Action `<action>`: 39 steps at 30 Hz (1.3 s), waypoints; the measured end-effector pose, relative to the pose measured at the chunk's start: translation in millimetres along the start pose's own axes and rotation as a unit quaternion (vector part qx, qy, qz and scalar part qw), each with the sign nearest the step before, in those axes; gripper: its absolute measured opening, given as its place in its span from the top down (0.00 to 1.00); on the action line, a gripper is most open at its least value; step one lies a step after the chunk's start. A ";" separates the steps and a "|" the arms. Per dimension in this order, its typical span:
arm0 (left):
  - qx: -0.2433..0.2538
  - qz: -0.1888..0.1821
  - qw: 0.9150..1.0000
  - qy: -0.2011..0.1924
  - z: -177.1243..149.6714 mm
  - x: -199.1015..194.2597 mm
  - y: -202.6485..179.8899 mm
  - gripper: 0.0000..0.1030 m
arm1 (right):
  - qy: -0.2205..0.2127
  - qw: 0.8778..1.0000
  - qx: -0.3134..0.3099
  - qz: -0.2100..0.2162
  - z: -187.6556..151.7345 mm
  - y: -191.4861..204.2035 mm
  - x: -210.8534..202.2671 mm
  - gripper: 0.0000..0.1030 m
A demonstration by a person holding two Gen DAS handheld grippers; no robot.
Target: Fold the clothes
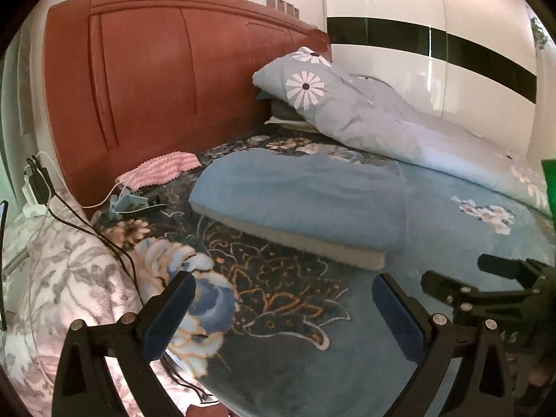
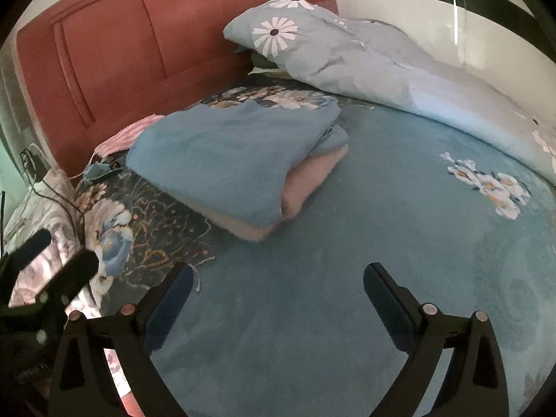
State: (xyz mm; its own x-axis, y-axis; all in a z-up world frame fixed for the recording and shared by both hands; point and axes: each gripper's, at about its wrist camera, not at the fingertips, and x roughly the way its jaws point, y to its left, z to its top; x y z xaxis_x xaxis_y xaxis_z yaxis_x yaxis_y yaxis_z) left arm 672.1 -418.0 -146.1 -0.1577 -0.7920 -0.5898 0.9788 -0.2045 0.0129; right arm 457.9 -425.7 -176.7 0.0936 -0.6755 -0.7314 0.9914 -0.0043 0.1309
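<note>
A folded blue garment (image 1: 299, 194) with a beige underside lies flat on the bed, in the middle of the left wrist view. It also shows in the right wrist view (image 2: 222, 160), left of centre. My left gripper (image 1: 283, 309) is open and empty, hovering over the bedspread in front of the garment. My right gripper (image 2: 278, 299) is open and empty, a short way in front of the garment. The right gripper also shows in the left wrist view (image 1: 486, 278) at the right edge, and the left gripper shows in the right wrist view (image 2: 59, 257) at the left.
A blue floral bedspread (image 2: 382, 243) covers the bed. A grey-blue daisy duvet and pillow (image 1: 365, 111) are piled at the back right against the white wardrobe (image 1: 469, 17). A red headboard (image 1: 146, 80) stands behind. A pink striped cloth (image 1: 160, 170), cables (image 1: 87, 222) and a floral quilt (image 1: 62, 278) lie at left.
</note>
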 end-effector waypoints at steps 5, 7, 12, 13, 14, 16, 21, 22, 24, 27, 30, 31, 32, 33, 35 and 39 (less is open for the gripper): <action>0.015 0.006 1.000 -0.001 1.1 -5.4 -5.3 0.00 | -0.004 1.000 -0.008 0.000 0.6 1.2 -8.8 0.04; 0.015 0.005 1.000 0.003 1.5 -5.2 -5.7 0.00 | -0.005 1.000 -0.007 0.001 1.2 1.7 -11.1 0.04; 0.007 0.004 1.000 0.010 1.1 -5.6 -3.8 0.00 | 0.003 1.000 0.000 0.006 -0.2 0.6 -10.1 0.04; 0.006 0.004 1.000 0.012 0.8 -5.5 -3.7 0.00 | 0.005 1.000 0.001 0.006 -0.8 0.5 -9.8 0.04; 0.006 0.004 1.000 0.012 0.3 -5.7 -3.9 0.00 | 0.006 1.000 0.000 0.006 -1.0 1.0 -9.9 0.04; 0.004 0.005 1.000 0.013 -0.3 -6.0 -3.6 0.00 | 0.007 1.000 -0.003 0.004 -1.4 2.5 -10.1 0.04; -0.002 0.008 1.000 0.012 -0.8 -8.3 -0.9 0.00 | 0.009 1.000 -0.006 0.006 -2.2 4.9 -11.4 0.04; -0.004 0.009 1.000 0.013 -0.3 -8.6 0.2 0.00 | 0.010 1.000 -0.008 0.007 -2.6 5.7 -11.2 0.04; -0.009 0.007 1.000 0.011 0.6 -10.3 2.3 0.00 | 0.012 1.000 -0.009 0.006 -3.4 7.0 -10.3 0.04; -0.015 0.003 1.000 0.009 1.4 -12.3 5.7 0.00 | 0.016 1.000 -0.010 0.007 -4.6 8.9 -9.4 0.04; -0.014 0.003 1.000 0.009 0.8 -12.9 6.0 0.00 | 0.016 1.000 -0.013 0.009 -5.0 12.1 -10.6 0.04; -0.014 0.003 1.000 0.009 1.0 -12.5 6.3 0.00 | 0.016 1.000 -0.014 0.009 -5.1 12.9 -11.1 0.04; -0.014 0.003 1.000 0.010 0.8 -12.4 6.4 0.00 | 0.016 1.000 -0.015 0.007 -5.1 13.3 -11.2 0.04; -0.015 0.002 1.000 0.010 1.4 -11.6 6.5 0.00 | 0.016 1.000 -0.015 0.007 -5.1 13.5 -11.5 0.04; -0.016 0.000 1.000 0.010 0.7 -12.0 6.4 0.00 | 0.017 1.000 -0.015 0.007 -5.2 13.5 -11.5 0.04; -0.016 -0.001 1.000 0.011 -0.5 -13.2 5.7 0.00 | 0.021 1.000 -0.013 0.005 -5.2 13.0 -11.4 0.04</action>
State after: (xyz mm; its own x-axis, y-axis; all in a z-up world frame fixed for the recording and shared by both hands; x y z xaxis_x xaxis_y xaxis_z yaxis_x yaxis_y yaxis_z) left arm 679.8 -408.5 -138.7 -0.1565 -0.7788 -0.6074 0.9823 -0.1870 -0.0134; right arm 470.2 -414.2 -170.1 0.1074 -0.6443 -0.7572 0.9923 0.0224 0.1217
